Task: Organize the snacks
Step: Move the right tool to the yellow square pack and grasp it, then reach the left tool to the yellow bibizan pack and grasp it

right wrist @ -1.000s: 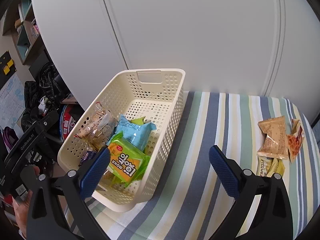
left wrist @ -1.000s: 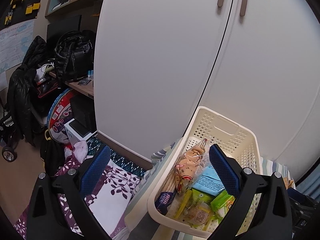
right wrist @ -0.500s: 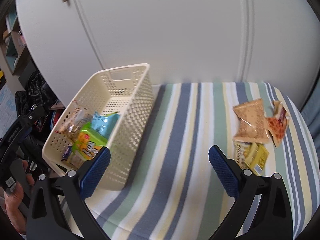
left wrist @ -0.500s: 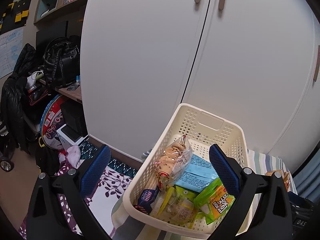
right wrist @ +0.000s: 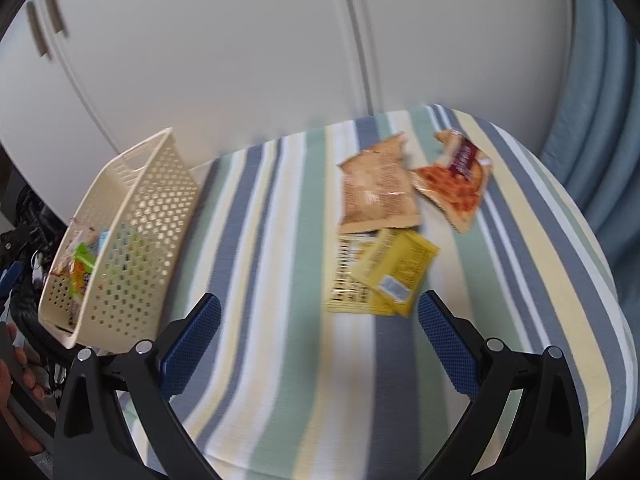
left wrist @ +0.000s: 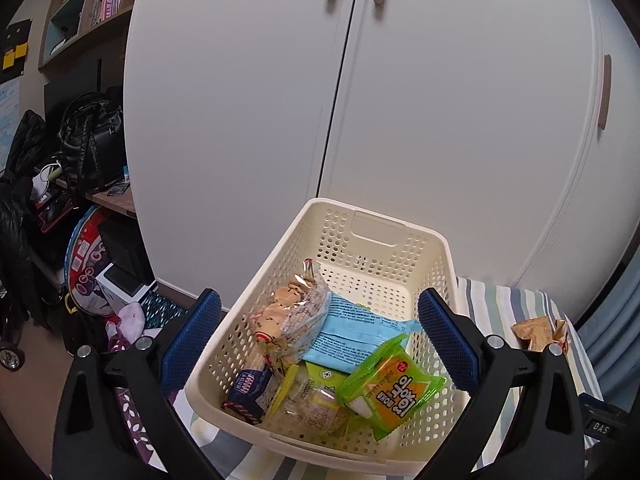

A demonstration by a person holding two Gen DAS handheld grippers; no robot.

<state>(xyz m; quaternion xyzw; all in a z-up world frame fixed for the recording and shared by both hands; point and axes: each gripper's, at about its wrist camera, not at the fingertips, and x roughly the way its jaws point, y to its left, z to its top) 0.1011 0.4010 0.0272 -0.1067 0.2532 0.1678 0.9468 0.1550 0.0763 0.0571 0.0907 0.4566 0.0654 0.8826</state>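
Note:
A cream perforated basket (left wrist: 436,264) holds several snacks: a clear cookie bag (left wrist: 286,316), a light blue pack (left wrist: 356,328), a green and orange pack (left wrist: 394,390) and a small dark blue pack (left wrist: 250,386). My left gripper (left wrist: 318,340) hangs open above the basket. In the right wrist view the basket (right wrist: 132,240) stands at the left of the striped cloth (right wrist: 280,320). A tan bag (right wrist: 376,192), a red and tan bag (right wrist: 456,184) and yellow packets (right wrist: 384,272) lie ahead of my open, empty right gripper (right wrist: 318,340).
White cabinet doors (left wrist: 400,120) rise right behind the cloth. A blue curtain (right wrist: 600,100) hangs at the right. Left of the table are a black backpack (left wrist: 90,136), jackets, boxes and a patterned rug. A hand (right wrist: 16,380) shows at the lower left edge.
My right gripper swung right, from above the basket toward the loose packets. My left gripper shifted right and over the basket. Both stayed open.

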